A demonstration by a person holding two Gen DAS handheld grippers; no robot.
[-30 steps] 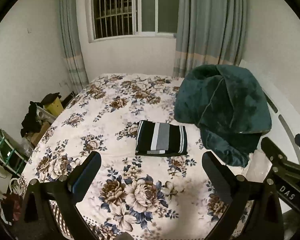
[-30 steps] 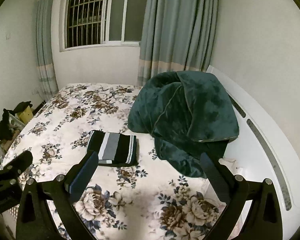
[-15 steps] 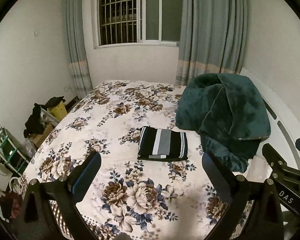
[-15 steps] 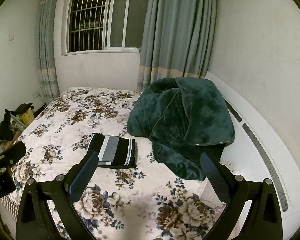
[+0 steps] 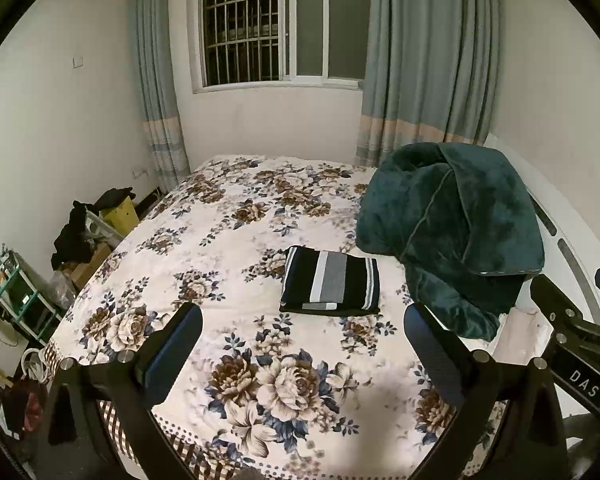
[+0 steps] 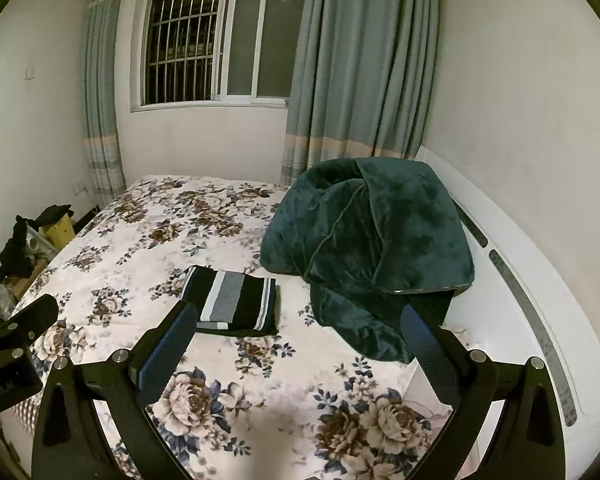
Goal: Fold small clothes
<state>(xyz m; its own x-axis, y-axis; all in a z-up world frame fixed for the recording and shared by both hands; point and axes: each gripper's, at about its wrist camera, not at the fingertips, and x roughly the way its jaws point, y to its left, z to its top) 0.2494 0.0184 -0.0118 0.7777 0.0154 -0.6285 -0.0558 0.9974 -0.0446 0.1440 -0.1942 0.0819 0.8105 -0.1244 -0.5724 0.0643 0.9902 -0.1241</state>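
A folded garment (image 5: pixel 331 281) with black, white and grey stripes lies flat on the floral bedspread (image 5: pixel 228 248), near the middle of the bed. It also shows in the right wrist view (image 6: pixel 233 301). My left gripper (image 5: pixel 302 344) is open and empty, held back above the near edge of the bed, well short of the garment. My right gripper (image 6: pixel 296 340) is open and empty too, to the right of the left one, with its left finger (image 6: pixel 168 350) just in front of the garment's near corner in the image.
A dark green plush blanket (image 5: pixel 456 232) is heaped on the right side of the bed against the white headboard (image 6: pixel 512 280). Boxes, dark clothes (image 5: pixel 76 232) and a small rack (image 5: pixel 16 292) stand on the floor to the left. A barred window and curtains are behind.
Both grippers have pulled back and risen away from the bed, so the garment looks smaller and more of the room shows. The garment has not moved.
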